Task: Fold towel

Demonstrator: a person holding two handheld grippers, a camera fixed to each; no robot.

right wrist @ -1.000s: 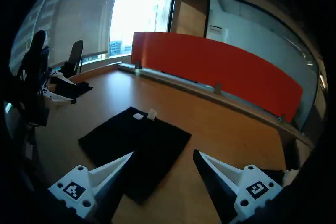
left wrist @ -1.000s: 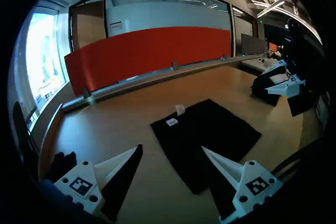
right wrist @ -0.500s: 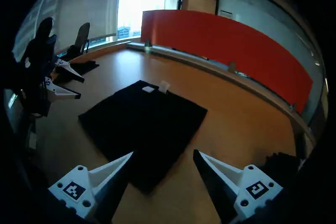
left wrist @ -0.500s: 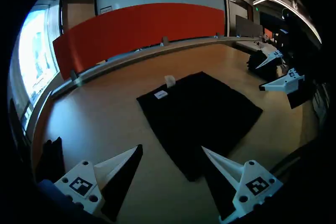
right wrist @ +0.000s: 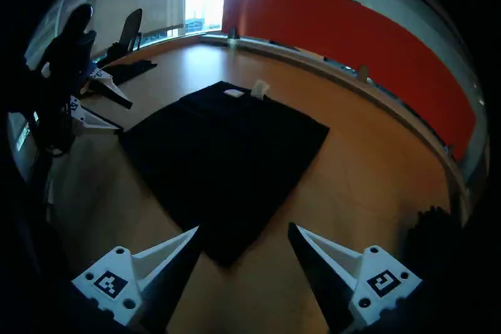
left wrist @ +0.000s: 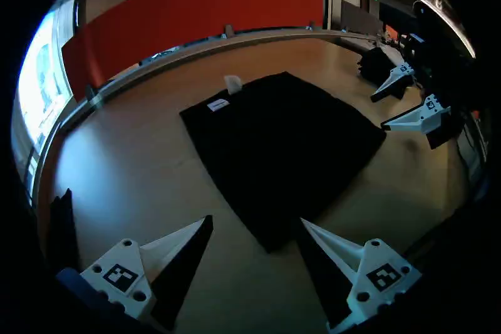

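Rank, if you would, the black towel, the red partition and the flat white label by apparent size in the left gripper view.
1. black towel, narrowly.
2. red partition, close behind; it stands farther off, so this is unsure.
3. flat white label, clearly smallest.

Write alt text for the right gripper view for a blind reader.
A black towel lies flat on a wooden table, its near corner just ahead of the open right claw. The left claw is farther off.
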